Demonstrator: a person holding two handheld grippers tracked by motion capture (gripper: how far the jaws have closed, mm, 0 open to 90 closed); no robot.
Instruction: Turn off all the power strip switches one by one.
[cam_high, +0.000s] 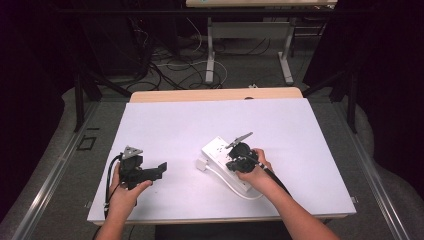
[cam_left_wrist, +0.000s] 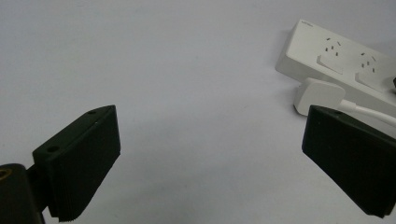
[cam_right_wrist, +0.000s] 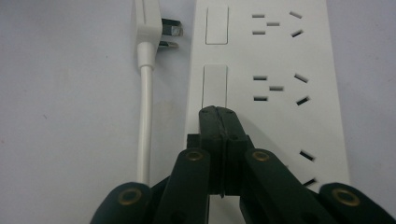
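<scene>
White plastic power strip: right gripper jaws closed together, tips on its rocker switch; left gripper jaws wide apart, beside it.

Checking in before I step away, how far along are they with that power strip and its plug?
Nothing looks finished: the plug lies unplugged beside the power strip. In hand: the shut right gripper tips rest at a rocker switch. The left gripper waits open over bare table.
</scene>
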